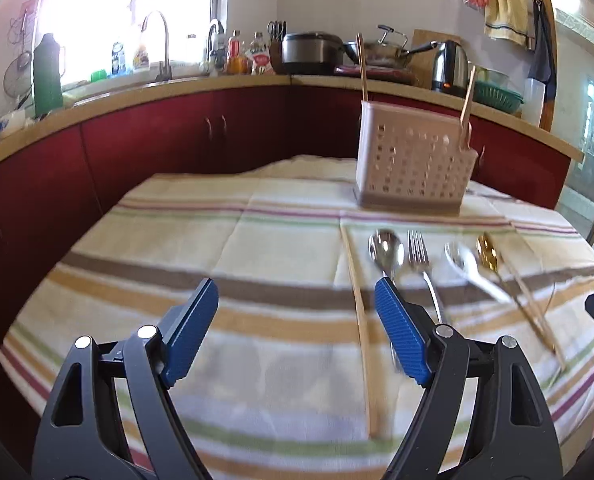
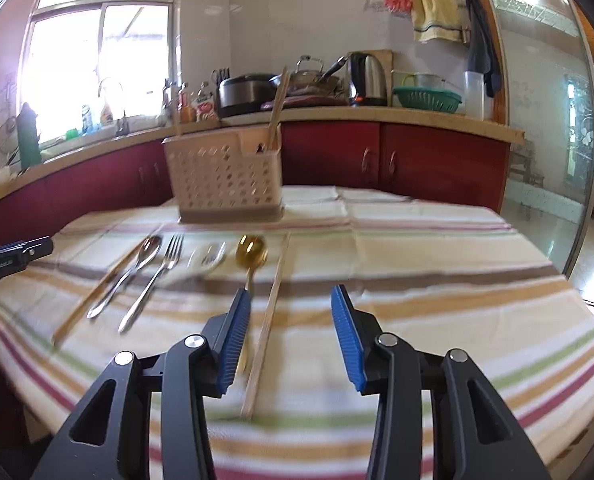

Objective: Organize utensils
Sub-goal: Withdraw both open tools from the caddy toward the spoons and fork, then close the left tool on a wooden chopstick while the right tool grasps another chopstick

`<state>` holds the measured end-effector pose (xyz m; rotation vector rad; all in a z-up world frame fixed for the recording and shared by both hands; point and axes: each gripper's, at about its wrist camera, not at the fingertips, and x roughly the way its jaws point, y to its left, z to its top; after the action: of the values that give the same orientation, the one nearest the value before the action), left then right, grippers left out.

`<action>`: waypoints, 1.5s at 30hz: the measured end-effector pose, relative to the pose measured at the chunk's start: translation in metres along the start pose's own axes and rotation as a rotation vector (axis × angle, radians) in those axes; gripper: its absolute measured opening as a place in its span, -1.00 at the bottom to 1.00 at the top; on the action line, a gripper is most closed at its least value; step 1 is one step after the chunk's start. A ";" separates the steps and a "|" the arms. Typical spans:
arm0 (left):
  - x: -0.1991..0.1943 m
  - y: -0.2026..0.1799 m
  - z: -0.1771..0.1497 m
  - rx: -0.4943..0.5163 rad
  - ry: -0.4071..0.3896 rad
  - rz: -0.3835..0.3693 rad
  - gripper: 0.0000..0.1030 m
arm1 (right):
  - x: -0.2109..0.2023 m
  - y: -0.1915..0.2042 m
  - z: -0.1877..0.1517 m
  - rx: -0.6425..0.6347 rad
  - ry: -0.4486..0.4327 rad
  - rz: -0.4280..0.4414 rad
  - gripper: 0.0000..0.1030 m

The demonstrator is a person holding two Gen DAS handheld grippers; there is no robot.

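Left gripper (image 1: 296,302) above striped cloth (image 1: 233,248), jaws wide apart, nothing between. Beyond: perforated caddy (image 1: 415,164) upright, two chopsticks (image 1: 362,66) inside. On cloth ahead: silver spoon (image 1: 385,250), fork (image 1: 419,254), second spoon (image 1: 467,264), gold spoon (image 1: 487,254), loose chopstick (image 1: 363,320). All motion-blurred.

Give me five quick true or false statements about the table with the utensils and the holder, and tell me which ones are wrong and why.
1. The perforated utensil holder stands upright on the striped cloth. True.
2. Chopsticks already stick up out of the holder. True.
3. The gold spoon is inside the holder. False: it lies on the cloth.
4. The left claw grips the fork. False: it is open and empty.
5. The right claw holds nothing. True.
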<state>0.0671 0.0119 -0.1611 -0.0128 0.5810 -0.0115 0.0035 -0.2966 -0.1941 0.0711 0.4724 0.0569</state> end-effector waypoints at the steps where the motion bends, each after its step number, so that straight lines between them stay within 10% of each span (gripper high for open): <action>1: 0.000 -0.001 -0.006 0.005 0.015 -0.001 0.52 | -0.001 0.002 -0.006 -0.001 0.008 0.005 -0.25; 32: 0.001 -0.024 -0.066 0.058 0.146 -0.084 -0.08 | 0.008 0.012 -0.040 -0.005 0.119 0.041 -0.86; 45: -0.001 -0.031 -0.066 0.095 0.157 -0.138 -0.88 | 0.001 0.009 -0.037 0.005 0.097 0.040 -0.86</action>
<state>0.0297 -0.0192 -0.2151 0.0407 0.7352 -0.1753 -0.0123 -0.2858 -0.2266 0.0832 0.5681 0.0991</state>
